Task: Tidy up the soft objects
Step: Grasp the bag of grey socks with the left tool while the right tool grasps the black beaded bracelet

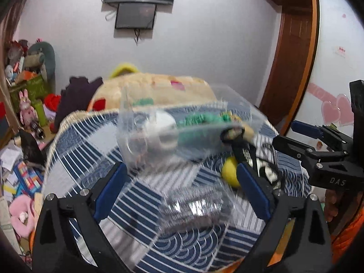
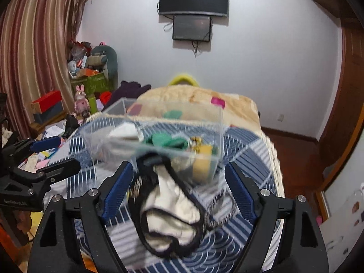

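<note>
Right wrist view: right gripper (image 2: 179,188) released, jaws spread wide. A white garment with black trim (image 2: 168,209) lies between them on the blue-and-white bedspread (image 2: 248,150), blurred; contact with the fingers cannot be judged. At 12 o'clock beyond it sits the clear plastic box (image 2: 159,136) holding white, green and yellow soft items. The left gripper (image 2: 56,152) enters at 9 o'clock, also released.

Left wrist view: the clear box is blurred between the spread jaws. A yellow ball (image 1: 229,173) lies at 2 o'clock. A beige blanket (image 2: 200,100) is farthest, at 12 o'clock.
</note>
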A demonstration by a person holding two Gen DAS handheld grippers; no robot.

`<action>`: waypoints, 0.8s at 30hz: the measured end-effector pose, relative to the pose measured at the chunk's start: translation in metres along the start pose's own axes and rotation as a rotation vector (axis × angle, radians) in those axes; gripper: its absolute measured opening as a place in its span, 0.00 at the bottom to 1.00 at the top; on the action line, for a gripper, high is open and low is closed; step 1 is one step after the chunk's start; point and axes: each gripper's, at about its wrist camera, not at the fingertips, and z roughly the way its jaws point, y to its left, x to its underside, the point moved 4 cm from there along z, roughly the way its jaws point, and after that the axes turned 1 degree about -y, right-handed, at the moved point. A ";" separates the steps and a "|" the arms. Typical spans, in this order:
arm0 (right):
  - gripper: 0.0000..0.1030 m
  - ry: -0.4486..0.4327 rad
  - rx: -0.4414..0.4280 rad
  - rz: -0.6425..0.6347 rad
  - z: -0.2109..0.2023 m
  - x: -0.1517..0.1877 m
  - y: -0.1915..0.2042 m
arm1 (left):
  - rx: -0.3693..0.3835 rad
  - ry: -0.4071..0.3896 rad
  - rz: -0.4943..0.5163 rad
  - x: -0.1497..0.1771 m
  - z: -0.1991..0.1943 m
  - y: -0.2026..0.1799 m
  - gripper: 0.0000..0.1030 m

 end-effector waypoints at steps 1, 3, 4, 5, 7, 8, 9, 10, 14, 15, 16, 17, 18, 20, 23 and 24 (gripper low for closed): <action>0.79 0.011 -0.002 0.003 0.001 0.005 0.000 | 0.004 0.018 -0.003 0.006 0.004 -0.001 0.95; 0.79 0.034 -0.001 0.010 0.003 0.015 -0.001 | 0.012 0.045 -0.007 0.015 0.010 -0.004 0.95; 0.79 0.040 0.003 0.014 0.004 0.019 -0.002 | 0.016 0.056 -0.008 0.019 0.012 -0.006 0.95; 0.79 0.047 0.007 0.019 0.003 0.023 -0.002 | 0.020 0.066 -0.009 0.022 0.014 -0.007 0.95; 0.78 0.058 0.021 0.032 0.004 0.030 -0.006 | 0.021 0.084 -0.007 0.028 0.018 -0.010 0.95; 0.78 0.062 0.030 0.040 0.006 0.032 -0.009 | 0.021 0.092 -0.003 0.031 0.021 -0.011 0.95; 0.78 0.068 0.042 0.054 0.008 0.035 -0.015 | 0.020 0.100 0.002 0.034 0.023 -0.013 0.95; 0.78 0.072 0.048 0.063 0.010 0.036 -0.019 | 0.022 0.110 0.008 0.036 0.025 -0.014 0.95; 0.78 0.070 0.079 0.121 0.010 0.038 -0.039 | 0.015 0.147 -0.010 0.042 0.037 -0.010 0.96; 0.78 0.072 0.092 0.133 0.010 0.039 -0.043 | 0.015 0.160 -0.024 0.044 0.041 -0.008 0.96; 0.78 0.073 0.101 0.141 0.012 0.040 -0.046 | 0.016 0.169 -0.033 0.046 0.044 -0.006 0.96; 0.78 0.080 0.110 0.154 0.014 0.041 -0.050 | 0.020 0.180 -0.048 0.048 0.046 -0.005 0.96; 0.78 0.087 0.113 0.165 0.016 0.043 -0.053 | 0.025 0.188 -0.063 0.051 0.049 -0.003 0.96; 0.73 0.097 0.115 0.183 0.021 0.046 -0.056 | 0.018 0.172 -0.063 0.052 0.049 -0.003 0.96; 0.57 0.131 0.112 0.208 0.031 0.051 -0.061 | 0.004 0.151 -0.031 0.054 0.046 -0.008 0.96; 0.50 0.145 0.108 0.215 0.033 0.054 -0.062 | 0.005 0.145 -0.022 0.055 0.045 -0.011 0.92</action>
